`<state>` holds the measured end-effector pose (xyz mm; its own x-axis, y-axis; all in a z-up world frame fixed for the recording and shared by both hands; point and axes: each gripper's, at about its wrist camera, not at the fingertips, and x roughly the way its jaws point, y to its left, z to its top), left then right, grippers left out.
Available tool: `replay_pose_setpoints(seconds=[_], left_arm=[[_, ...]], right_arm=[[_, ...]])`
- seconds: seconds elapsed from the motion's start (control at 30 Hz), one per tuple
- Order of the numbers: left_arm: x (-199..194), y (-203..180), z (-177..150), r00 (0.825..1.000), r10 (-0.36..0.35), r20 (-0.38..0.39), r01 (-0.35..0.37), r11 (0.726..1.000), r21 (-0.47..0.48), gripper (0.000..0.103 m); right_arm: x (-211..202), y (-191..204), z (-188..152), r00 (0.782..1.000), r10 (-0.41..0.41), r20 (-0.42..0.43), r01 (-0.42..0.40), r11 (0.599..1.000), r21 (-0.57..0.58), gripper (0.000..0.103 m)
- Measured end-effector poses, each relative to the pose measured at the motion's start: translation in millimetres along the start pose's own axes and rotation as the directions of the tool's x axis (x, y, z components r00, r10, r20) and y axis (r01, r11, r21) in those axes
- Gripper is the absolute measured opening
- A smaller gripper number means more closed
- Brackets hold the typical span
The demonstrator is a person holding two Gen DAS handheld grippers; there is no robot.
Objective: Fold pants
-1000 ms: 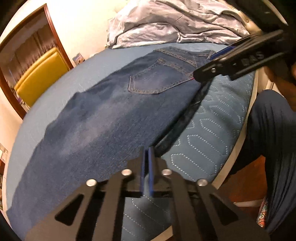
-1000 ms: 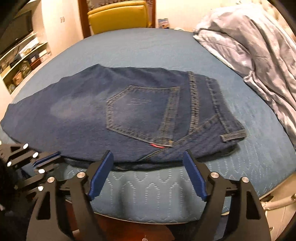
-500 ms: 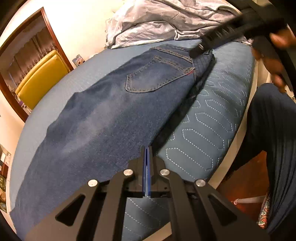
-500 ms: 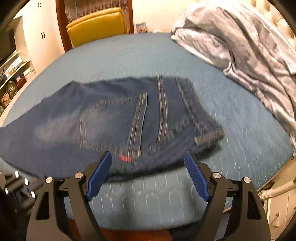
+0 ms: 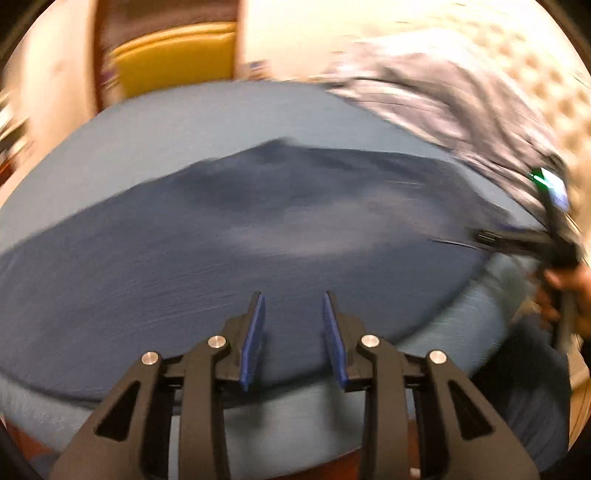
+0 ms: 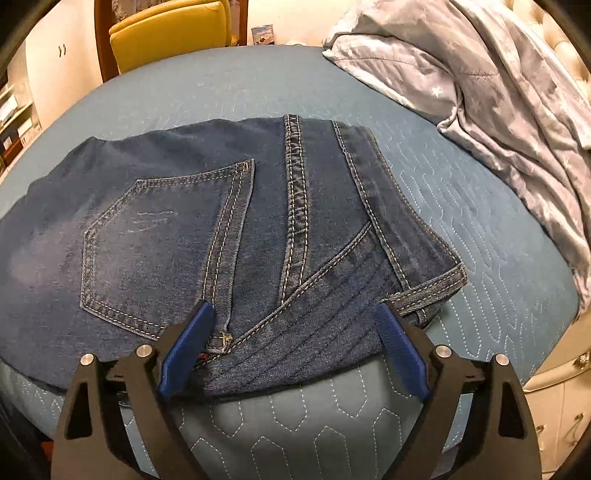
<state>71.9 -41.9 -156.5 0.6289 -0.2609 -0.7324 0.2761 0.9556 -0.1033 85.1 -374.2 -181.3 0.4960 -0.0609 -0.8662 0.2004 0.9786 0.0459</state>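
Dark blue jeans (image 6: 166, 229) lie flat on the blue quilted bed (image 6: 332, 435), back pocket up and waistband (image 6: 373, 206) to the right. My right gripper (image 6: 291, 314) hovers just above the near edge of the seat, its jaws wide apart and still opening, pads clear of the cloth. The left wrist view is blurred by motion. There my left gripper (image 5: 292, 295) is over the near edge of the jeans (image 5: 221, 258), with its jaws partly apart and opening, and nothing pinched between the blue pads. The right gripper (image 5: 495, 238) shows at the far right, held by a hand (image 5: 569, 291).
A crumpled grey duvet (image 6: 498, 92) covers the bed's back right, by a tufted headboard (image 5: 535, 85). A yellow chair (image 6: 170, 33) stands beyond the far edge. The bed's near edge runs just below both grippers. The person's dark trouser leg (image 5: 528, 387) is at lower right.
My left gripper went from shut to partly open and swung across with a roll, so it now faces the jeans squarely. My right gripper dropped closer to the waist end.
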Motion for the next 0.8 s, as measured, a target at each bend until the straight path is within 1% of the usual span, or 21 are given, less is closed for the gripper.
replay_pose_setpoints(seconds=[0.03,0.07,0.1,0.13,0.17,0.23,0.27,0.37,0.4,0.43,0.47,0.5,0.53,0.57,0.6,0.63,0.67,0.7,0.73,0.77,0.8], left_arm=[[2.3,18.7,-1.6,1.000,0.023,-0.021,-0.024,0.999,-0.047,0.034],[5.2,45.0,-5.5,0.997,0.048,-0.061,-0.054,0.993,-0.107,0.035],[4.6,65.2,-9.6,0.996,0.056,-0.075,-0.067,0.986,-0.152,0.032],[-3.1,89.0,-15.4,0.998,0.032,-0.060,-0.043,0.977,-0.208,0.031],[-9.9,103.9,-18.7,0.997,0.049,-0.058,-0.062,0.970,-0.235,0.033],[-25.0,131.3,-26.6,0.991,0.120,-0.052,-0.129,0.957,-0.261,0.037],[-33.5,152.6,-33.1,0.984,0.169,-0.056,-0.178,0.939,-0.294,0.045],[-58.1,219.6,-50.1,0.973,0.225,-0.052,-0.225,0.877,-0.424,0.045],[-65.6,236.0,-52.8,0.965,0.258,-0.055,-0.254,0.856,-0.450,0.045],[-78.0,261.7,-54.7,0.931,0.357,-0.079,-0.350,0.809,-0.472,0.045],[-86.1,275.9,-53.9,0.910,0.406,-0.079,-0.392,0.785,-0.480,0.045],[-95.8,291.2,-52.5,0.896,0.440,-0.061,-0.410,0.766,-0.495,0.045],[-103.9,304.2,-50.2,0.889,0.457,-0.032,-0.408,0.758,-0.508,0.045],[-110.5,316.4,-45.5,0.872,0.490,0.003,-0.421,0.753,-0.505,0.046],[-111.8,325.2,-40.7,0.864,0.502,0.033,-0.426,0.765,-0.483,0.053],[-104.5,338.3,-36.7,0.878,0.478,0.026,-0.418,0.791,-0.447,0.058],[-94.2,352.7,-37.1,0.889,0.457,-0.026,-0.423,0.797,-0.431,0.061],[-83.4,370.6,-39.9,0.886,0.455,-0.094,-0.447,0.780,-0.437,0.060],[-79.4,389.2,-46.9,0.859,0.486,-0.161,-0.501,0.734,-0.459,0.057],[-82.0,403.8,-51.8,0.848,0.497,-0.187,-0.518,0.700,-0.491,0.043],[-89.1,412.2,-53.5,0.858,0.484,-0.172,-0.494,0.685,-0.535,0.034]], right_arm=[[0.2,1.0,0.3,1.000,-0.008,-0.001,0.008,1.000,-0.005,0.086],[0.2,2.3,0.1,1.000,-0.013,-0.002,0.013,1.000,-0.009,0.086],[0.4,2.5,-0.1,1.000,-0.018,-0.002,0.018,1.000,-0.011,0.086],[0.6,2.8,1.1,1.000,-0.022,-0.003,0.022,1.000,-0.013,0.086],[0.3,3.8,1.2,1.000,-0.030,-0.003,0.030,0.999,-0.018,0.086],[-1.3,7.3,1.8,0.999,-0.048,-0.002,0.048,0.998,-0.032,0.086],[-1.5,9.3,2.4,0.998,-0.062,-0.002,0.062,0.997,-0.039,0.086],[-3.8,12.2,-0.1,0.997,-0.076,-0.007,0.076,0.997,-0.008,0.086],[-4.2,12.2,-1.4,0.997,-0.077,-0.005,0.077,0.997,-0.005,0.086],[-4.7,12.6,-2.2,0.997,-0.079,0.001,0.079,0.997,-0.010,0.086],[-4.5,12.3,-2.0,0.997,-0.079,0.004,0.079,0.997,-0.018,0.086],[-4.0,11.7,-1.6,0.997,-0.076,0.002,0.076,0.997,-0.019,0.086],[-3.4,11.2,-1.2,0.997,-0.072,-0.004,0.072,0.997,-0.014,0.086],[-2.3,10.0,-0.6,0.998,-0.064,-0.015,0.064,0.998,0.000,0.086],[-1.6,9.4,-1.0,0.998,-0.058,-0.023,0.058,0.998,0.011,0.086],[0.5,6.0,0.7,0.998,-0.050,-0.032,0.051,0.998,0.026,0.086],[1.5,4.4,1.1,0.998,-0.043,-0.044,0.045,0.998,0.040,0.086],[1.5,4.1,0.8,0.998,-0.041,-0.046,0.043,0.998,0.043,0.086],[2.0,3.0,1.1,0.998,-0.040,-0.046,0.042,0.998,0.043,0.086],[1.9,3.1,0.8,0.998,-0.038,-0.047,0.040,0.998,0.042,0.086],[2.3,2.5,1.9,0.998,-0.038,-0.049,0.040,0.998,0.039,0.086]])
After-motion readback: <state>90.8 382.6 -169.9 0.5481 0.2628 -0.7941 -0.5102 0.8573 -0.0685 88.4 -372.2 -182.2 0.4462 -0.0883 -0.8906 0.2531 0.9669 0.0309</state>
